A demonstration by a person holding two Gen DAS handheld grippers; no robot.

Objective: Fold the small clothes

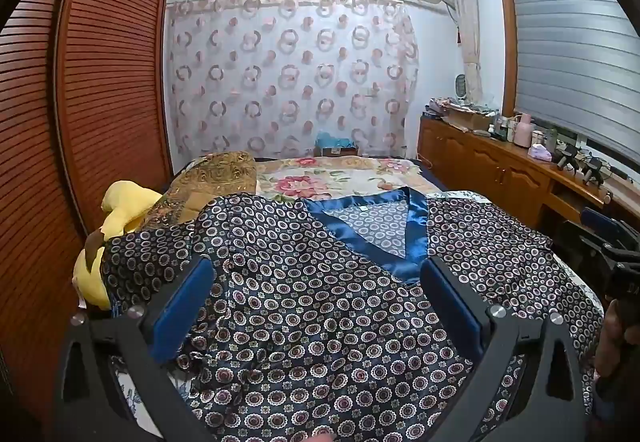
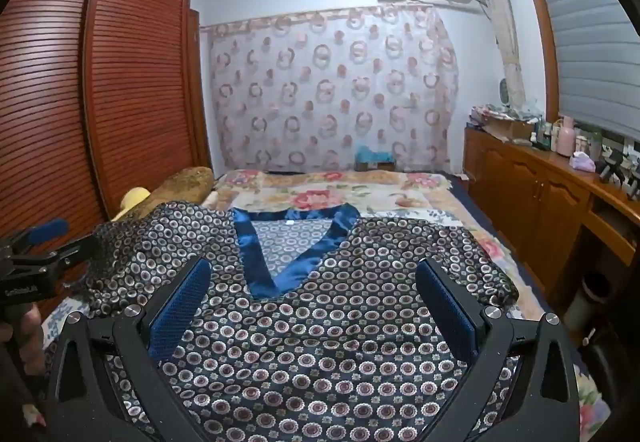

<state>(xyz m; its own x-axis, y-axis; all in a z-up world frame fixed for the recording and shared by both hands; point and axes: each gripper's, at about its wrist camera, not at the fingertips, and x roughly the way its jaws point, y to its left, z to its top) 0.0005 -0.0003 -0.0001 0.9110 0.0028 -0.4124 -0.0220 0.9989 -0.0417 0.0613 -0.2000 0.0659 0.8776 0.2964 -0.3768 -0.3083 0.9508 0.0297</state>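
**Left wrist view: both sets of jaws wide apart over the patterned top**

Left wrist view first: I see my left gripper [image 1: 316, 306] hovering low over the patterned top [image 1: 320, 322], its jaws spread wide with nothing between the blue pads [image 1: 182, 308] but the cloth lying underneath. I cannot tell whether the pads touch the fabric. The top lies spread face up across the near end of the bed [image 1: 344, 178], blue satin V-neck [image 1: 400, 230] pointing toward me. Its left sleeve drapes toward the bed's left edge, up against a yellow plush toy [image 1: 120, 210], and the cloth bunches into folds there. My right gripper shows at the right edge of this view, held by a hand.

From the right wrist view, my right gripper [image 2: 316, 306] also stands wide open over the top [image 2: 320, 342], gripping nothing. The V-neck [image 2: 276, 254] sits just ahead and slightly left of the midline between the pads. My left gripper [image 2: 40, 266] sits at the far left, beside the rumpled left sleeve near the bed's left edge. The right sleeve lies flatter, reaching toward the bed's right edge. A floral bedspread [image 2: 328, 198] covers the far half of the bed beyond the collar.
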